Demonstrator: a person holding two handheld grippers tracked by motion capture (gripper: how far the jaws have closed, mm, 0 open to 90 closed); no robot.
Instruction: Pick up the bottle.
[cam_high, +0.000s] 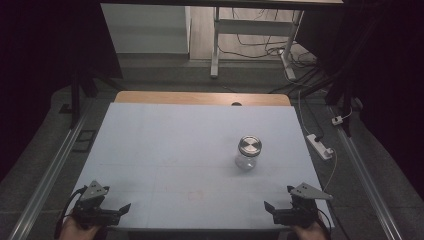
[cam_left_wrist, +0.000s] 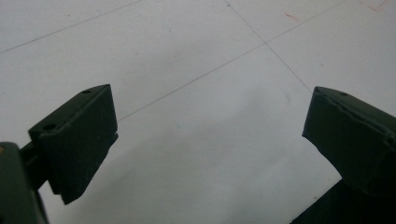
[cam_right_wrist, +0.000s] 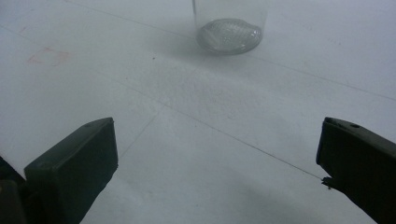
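A clear glass jar (cam_high: 248, 153) with a silver metal lid stands upright right of the table's middle; its base (cam_right_wrist: 229, 33) appears at the top of the right gripper view. My left gripper (cam_high: 119, 211) rests at the near left corner of the table, open, and its jaws (cam_left_wrist: 210, 140) frame bare white tabletop. At the near right corner my right gripper (cam_high: 272, 210) is open too, its jaws (cam_right_wrist: 217, 158) wide apart with nothing between them, the jar well ahead of it.
The white table top (cam_high: 175, 145) bears thin pencil lines and a faint red mark (cam_right_wrist: 46, 56). A wooden strip (cam_high: 200, 98) runs along the far edge. On the floor to the right lie a power strip (cam_high: 320, 146) and cables. Metal rails flank the table.
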